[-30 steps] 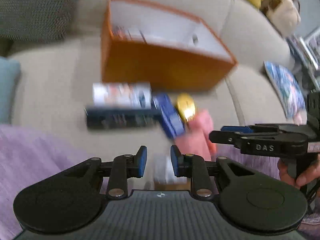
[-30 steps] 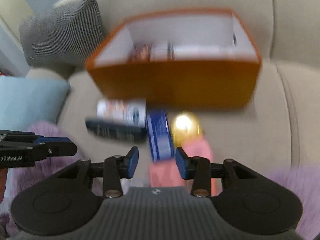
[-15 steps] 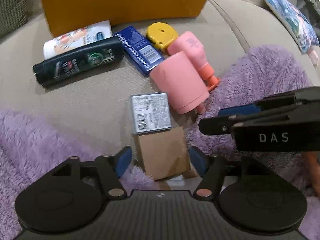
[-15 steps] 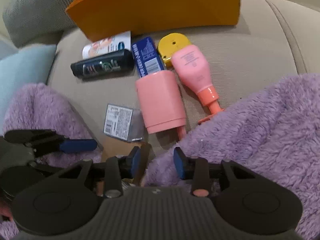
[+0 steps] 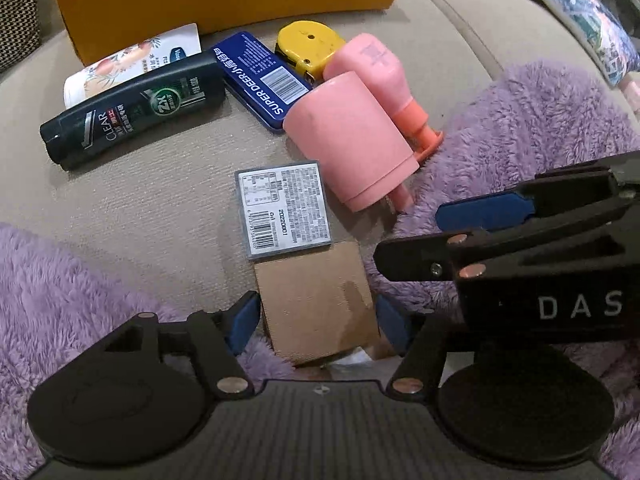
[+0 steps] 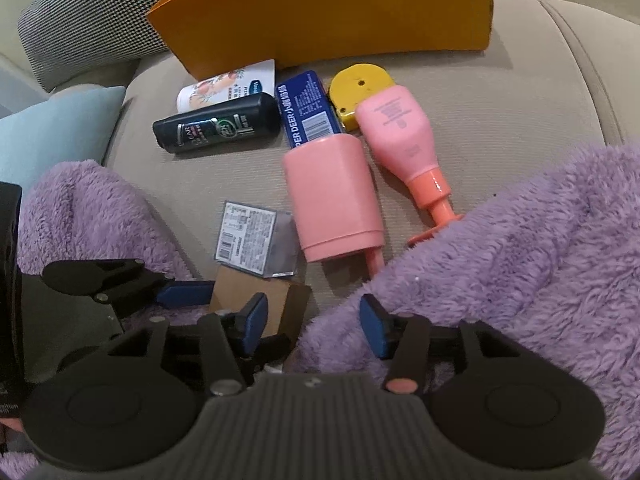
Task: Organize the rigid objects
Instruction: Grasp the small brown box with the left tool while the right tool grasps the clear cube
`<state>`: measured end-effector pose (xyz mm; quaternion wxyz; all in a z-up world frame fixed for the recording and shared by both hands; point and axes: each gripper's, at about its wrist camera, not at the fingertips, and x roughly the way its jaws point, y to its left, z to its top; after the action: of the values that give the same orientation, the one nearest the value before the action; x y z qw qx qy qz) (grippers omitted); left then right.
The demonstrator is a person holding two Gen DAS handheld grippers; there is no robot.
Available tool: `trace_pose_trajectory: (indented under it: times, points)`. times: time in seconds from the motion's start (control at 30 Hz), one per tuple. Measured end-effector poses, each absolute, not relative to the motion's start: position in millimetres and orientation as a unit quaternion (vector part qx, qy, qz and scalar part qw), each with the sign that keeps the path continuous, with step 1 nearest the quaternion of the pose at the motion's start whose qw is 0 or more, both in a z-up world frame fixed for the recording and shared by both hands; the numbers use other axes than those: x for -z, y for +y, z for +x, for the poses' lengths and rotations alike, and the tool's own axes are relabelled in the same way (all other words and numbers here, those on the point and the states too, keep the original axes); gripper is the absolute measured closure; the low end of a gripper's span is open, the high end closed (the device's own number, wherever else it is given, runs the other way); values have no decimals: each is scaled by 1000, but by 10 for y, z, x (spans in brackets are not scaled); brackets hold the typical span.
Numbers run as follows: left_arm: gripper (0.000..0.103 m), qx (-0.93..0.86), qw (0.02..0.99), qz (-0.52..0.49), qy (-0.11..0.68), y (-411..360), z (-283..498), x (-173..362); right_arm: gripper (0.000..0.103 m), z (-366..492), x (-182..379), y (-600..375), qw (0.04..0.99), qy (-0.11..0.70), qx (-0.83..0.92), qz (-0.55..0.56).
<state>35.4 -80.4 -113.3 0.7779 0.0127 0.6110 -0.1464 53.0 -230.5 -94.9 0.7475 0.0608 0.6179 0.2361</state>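
Brown cardboard box (image 5: 316, 300) lies on the beige sofa cushion (image 5: 160, 200), between the spread fingers of the left gripper (image 5: 316, 320), pads beside its sides, contact unclear. Judged light, stiff, crushable; best taken across its flat side walls. Right gripper (image 6: 312, 320) hangs open over purple fleece (image 6: 500, 260). Left view shows the box's top; right view shows the checked cushion (image 6: 92, 12).

Left gripper (image 5: 318, 316) lowered, fingers now straddling cardboard box (image 5: 316, 300).
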Motion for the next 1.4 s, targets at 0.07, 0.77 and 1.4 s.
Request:
trace_pose_trajectory:
  times: [0.07,0.77,1.4]
  points:
    - [30,144,783,2,606,-768,341,1101,51,520,923,-2271,752,611,-242,56]
    - [32,95,846,-85,518,-142,239,470,51,634,757,-2008,778,573,-252,50]
    - [32,80,832,-177,520,323,435,605,43,826,1082,-1567,758,614,-218,21]
